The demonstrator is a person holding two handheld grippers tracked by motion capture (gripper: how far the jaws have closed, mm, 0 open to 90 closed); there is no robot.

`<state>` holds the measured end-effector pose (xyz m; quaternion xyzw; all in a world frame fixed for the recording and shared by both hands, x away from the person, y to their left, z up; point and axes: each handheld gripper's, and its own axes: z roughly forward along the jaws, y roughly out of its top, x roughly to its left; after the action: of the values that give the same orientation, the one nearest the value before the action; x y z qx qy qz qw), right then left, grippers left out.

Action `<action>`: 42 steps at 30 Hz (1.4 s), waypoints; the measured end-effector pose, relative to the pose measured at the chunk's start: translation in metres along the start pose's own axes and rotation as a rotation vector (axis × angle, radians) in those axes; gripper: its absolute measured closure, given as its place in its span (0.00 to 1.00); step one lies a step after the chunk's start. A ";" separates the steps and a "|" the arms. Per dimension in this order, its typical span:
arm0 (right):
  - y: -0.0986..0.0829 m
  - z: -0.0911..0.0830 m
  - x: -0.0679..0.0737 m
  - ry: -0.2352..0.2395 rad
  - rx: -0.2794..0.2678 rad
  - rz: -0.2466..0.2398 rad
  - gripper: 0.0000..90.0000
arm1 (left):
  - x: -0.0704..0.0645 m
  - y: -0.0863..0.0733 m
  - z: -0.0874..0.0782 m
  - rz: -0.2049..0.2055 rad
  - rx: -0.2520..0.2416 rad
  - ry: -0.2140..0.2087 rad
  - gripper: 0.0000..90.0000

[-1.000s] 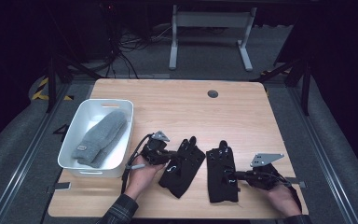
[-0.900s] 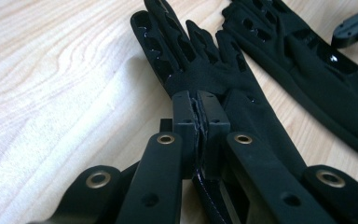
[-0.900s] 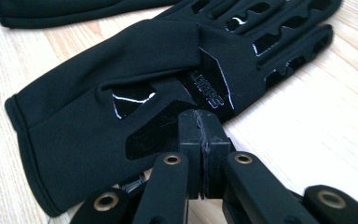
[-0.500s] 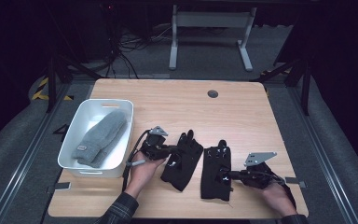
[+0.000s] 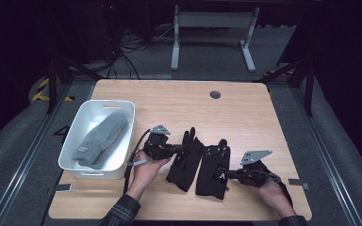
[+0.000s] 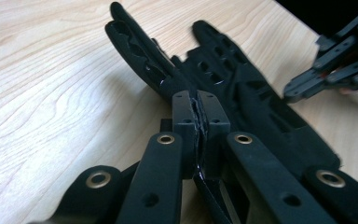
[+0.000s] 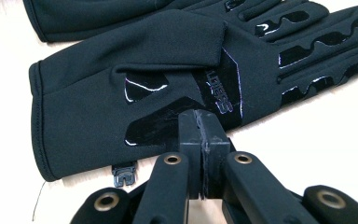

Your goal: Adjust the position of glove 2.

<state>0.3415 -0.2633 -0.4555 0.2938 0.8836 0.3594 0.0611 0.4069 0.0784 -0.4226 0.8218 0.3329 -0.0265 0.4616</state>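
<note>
On the pale wood table (image 5: 245, 108), each gripper pinches a matte black glove with glossy patches

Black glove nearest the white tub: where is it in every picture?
High view: black glove, bottom middle, pinched by the left gripper.
Left gripper view: glove centre, reaching up-left.
Right gripper view: glove top left corner.
Shared landmark: the other black glove lying right beside it.

Glove (image 7: 135, 88) fingertips beyond right frame edge
</note>
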 end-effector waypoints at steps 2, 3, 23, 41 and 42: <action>0.002 0.002 0.000 0.002 -0.002 -0.002 1.00 | -0.001 0.002 -0.001 0.001 -0.005 -0.003 0.98; 0.002 0.003 -0.001 0.005 -0.003 -0.002 1.00 | -0.002 0.003 -0.001 0.001 -0.010 -0.009 0.98; 0.025 0.029 0.005 0.034 -0.021 -0.027 1.00 | -0.012 0.019 0.004 0.005 -0.041 -0.073 0.98; 0.042 0.049 0.011 0.043 -0.039 -0.058 1.00 | -0.021 0.024 0.027 0.035 -0.004 -0.075 0.98; 0.042 0.049 0.012 0.043 -0.037 -0.058 1.00 | -0.022 0.024 0.028 0.039 -0.001 -0.077 0.98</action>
<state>0.3679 -0.2031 -0.4620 0.2592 0.8860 0.3801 0.0579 0.4110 0.0366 -0.4135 0.8263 0.2987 -0.0490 0.4749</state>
